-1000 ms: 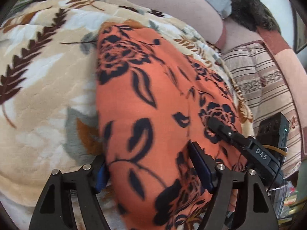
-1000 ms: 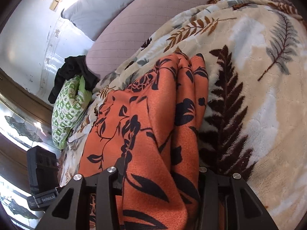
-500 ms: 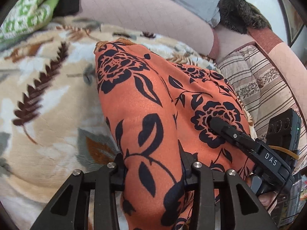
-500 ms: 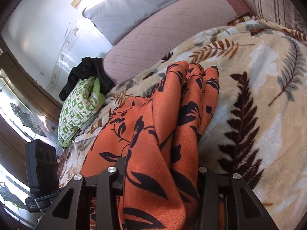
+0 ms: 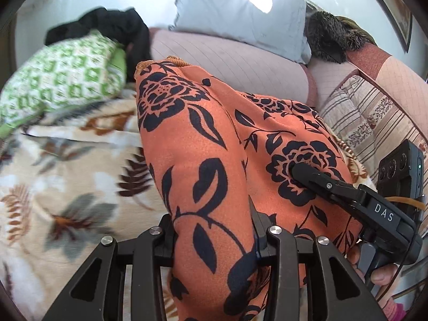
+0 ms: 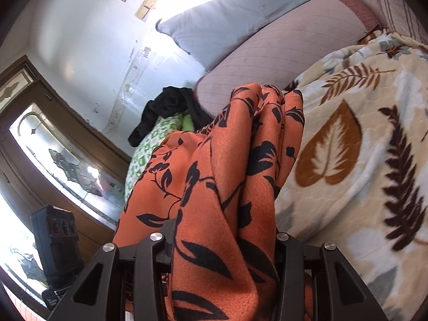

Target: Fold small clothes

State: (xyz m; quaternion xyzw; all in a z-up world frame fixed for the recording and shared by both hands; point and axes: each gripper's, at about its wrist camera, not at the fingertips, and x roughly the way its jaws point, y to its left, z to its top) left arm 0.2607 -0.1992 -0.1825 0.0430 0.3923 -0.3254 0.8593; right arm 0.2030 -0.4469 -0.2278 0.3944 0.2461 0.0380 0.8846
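An orange garment with black flower print point(image 5: 203, 144) hangs lifted above a cream leaf-print blanket point(image 5: 61, 176). My left gripper point(image 5: 214, 238) is shut on one bunched edge of it. My right gripper point(image 6: 224, 243) is shut on the other edge of the same garment point(image 6: 230, 165), which drapes between both. The right gripper also shows in the left wrist view point(image 5: 347, 195), low on the right, its fingers pressed against the cloth. The fingertips are hidden under the fabric in both wrist views.
A green and white patterned pillow point(image 5: 61, 80) with a black garment point(image 5: 107, 24) on it lies at the far left. A pink bolster point(image 5: 227, 61), a pale blue pillow point(image 5: 235, 13) and a striped cushion point(image 5: 369, 117) line the back. The blanket point(image 6: 361, 160) spreads to the right.
My left gripper closed on the orange garment. Both grippers rose, lifting it off the blanket, so the views now show the pillows and wall behind.
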